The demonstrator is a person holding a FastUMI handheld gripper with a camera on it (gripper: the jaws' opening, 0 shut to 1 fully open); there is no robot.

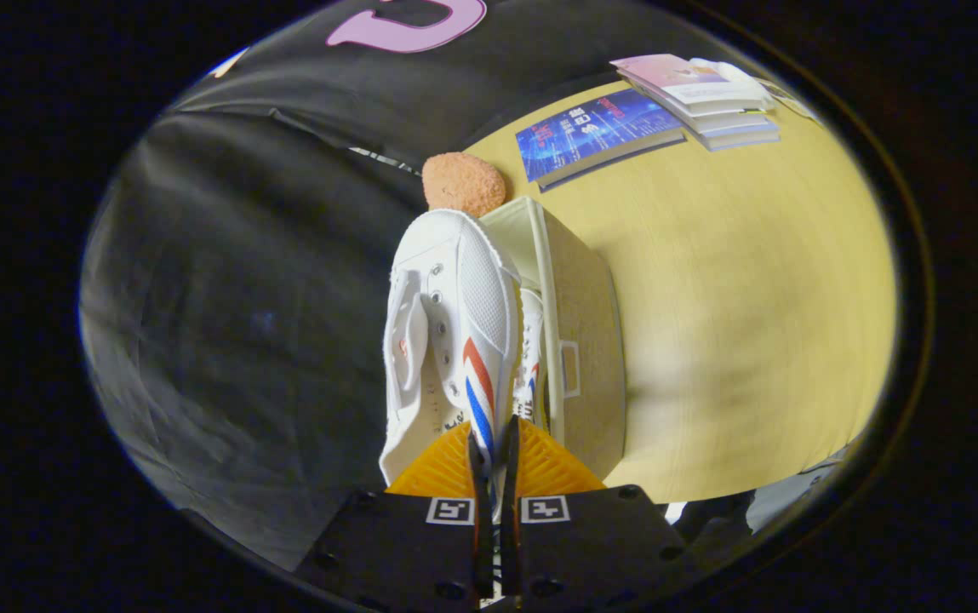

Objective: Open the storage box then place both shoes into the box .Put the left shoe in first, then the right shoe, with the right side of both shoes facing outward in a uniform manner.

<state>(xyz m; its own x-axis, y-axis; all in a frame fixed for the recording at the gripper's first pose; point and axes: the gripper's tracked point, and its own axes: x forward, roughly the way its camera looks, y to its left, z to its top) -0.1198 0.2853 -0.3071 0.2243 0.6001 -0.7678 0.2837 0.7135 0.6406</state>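
Between hand-held gripper (494, 451) fingers, mesh-sided shoe (454, 332).

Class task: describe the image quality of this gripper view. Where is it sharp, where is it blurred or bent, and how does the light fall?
Gripper view: the white shoe pinched in the hand-held gripper is sharp; the wooden table looks smeared and soft near the fingers; fisheye bending curves the table edge and the storage box; light is even, with a pale sheen on the table and dark folds in the black cloth.

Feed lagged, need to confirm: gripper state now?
Gripper: shut on the white canvas shoe with red and blue stripes, held beside the open beige storage box.
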